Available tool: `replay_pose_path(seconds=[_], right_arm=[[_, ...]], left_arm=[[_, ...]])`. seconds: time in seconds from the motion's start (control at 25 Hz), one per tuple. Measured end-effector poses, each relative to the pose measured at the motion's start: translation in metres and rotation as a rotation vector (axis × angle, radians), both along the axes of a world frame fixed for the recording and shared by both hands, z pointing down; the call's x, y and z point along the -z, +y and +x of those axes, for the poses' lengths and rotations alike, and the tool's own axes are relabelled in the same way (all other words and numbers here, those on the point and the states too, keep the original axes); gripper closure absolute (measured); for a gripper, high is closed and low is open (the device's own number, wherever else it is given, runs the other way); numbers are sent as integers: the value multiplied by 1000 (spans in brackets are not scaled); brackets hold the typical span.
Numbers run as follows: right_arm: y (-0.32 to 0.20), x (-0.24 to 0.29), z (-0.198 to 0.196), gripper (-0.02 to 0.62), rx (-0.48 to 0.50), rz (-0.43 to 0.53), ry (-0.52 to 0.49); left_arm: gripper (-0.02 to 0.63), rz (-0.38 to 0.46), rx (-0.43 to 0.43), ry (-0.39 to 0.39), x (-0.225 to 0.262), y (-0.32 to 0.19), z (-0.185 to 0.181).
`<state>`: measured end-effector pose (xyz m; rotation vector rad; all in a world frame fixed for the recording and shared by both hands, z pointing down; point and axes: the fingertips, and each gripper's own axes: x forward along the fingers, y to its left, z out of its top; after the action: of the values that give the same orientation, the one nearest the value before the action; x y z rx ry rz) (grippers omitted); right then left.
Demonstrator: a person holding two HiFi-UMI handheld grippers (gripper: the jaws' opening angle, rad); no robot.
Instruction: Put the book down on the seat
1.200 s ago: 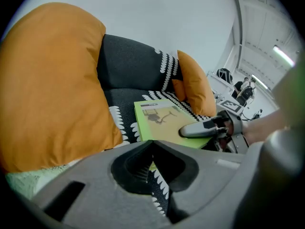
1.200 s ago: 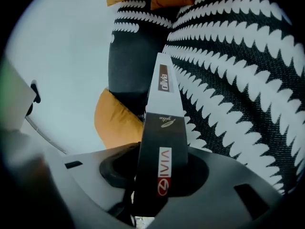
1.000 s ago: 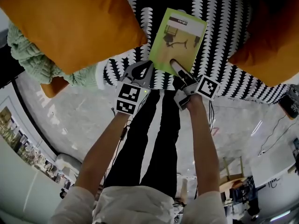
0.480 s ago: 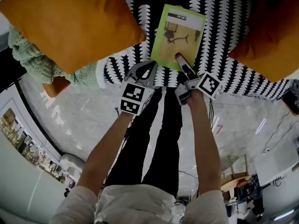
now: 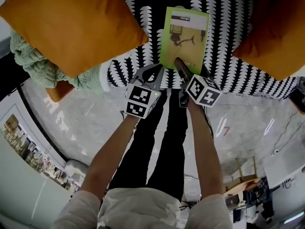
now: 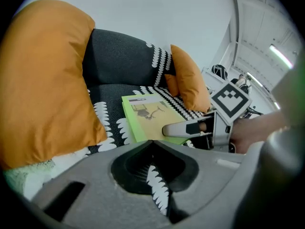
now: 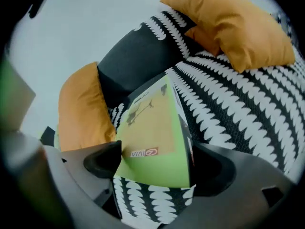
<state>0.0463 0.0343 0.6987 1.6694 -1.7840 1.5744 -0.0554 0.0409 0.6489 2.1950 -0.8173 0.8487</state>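
head view: orange cushions (image 5: 71,23) (image 5: 279,37) flank the book (image 5: 184,37).

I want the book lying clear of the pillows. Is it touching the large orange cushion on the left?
Apart. The head view shows a strip of patterned seat between the book and the cushion.

Smooth paper book (image 5: 185,35), woven cloth seat (image 5: 224,32), matt fabric cushion (image 5: 71,23), glossy stone-look floor (image 5: 76,113)
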Motion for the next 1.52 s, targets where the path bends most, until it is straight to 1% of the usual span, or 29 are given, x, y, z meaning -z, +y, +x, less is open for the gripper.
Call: replay_pose_path(seconds=[0.08,0.12,0.24,0.32,0.44,0.6,0.72,0.88,1.0,1.08,1.16,1.28,1.44,1.52], right_arm=[[5,-3,6,187,-4,-7,100],[7,-3,8,187,-21,-6,127],[18,1,13,189,-78,-2,134],[25,9,14,189,-81,1,128],[39,32,15,189,-59,10,143],[50,70,7,189,-22,32,144],[53,105,1,189,14,59,127],[60,152,5,190,65,97,168],[59,183,-6,190,75,136,127],[55,203,-18,190,102,172,96],[51,222,-29,190,139,205,89],[53,246,-42,190,173,239,74],[66,273,-58,190,188,261,31],[74,287,-67,190,197,275,-9]], left_arm=[[597,4,-1,5,0,-1,-4],[597,7,-1,8,0,-1,-6],[597,6,0,0,0,2,-13],[597,0,1,-15,4,6,-17],[597,-4,3,-26,20,14,-21],[597,-4,7,-20,52,20,-27],[597,6,5,-8,75,20,-23],[597,11,-4,25,107,24,-12],[597,30,-16,50,138,24,-11],[597,49,-28,64,155,23,-11],[597,63,-31,68,169,23,-14],[597,80,-10,86,193,23,-23],[597,98,12,114,226,34,-38],[597,87,27,159,241,42,-43]])
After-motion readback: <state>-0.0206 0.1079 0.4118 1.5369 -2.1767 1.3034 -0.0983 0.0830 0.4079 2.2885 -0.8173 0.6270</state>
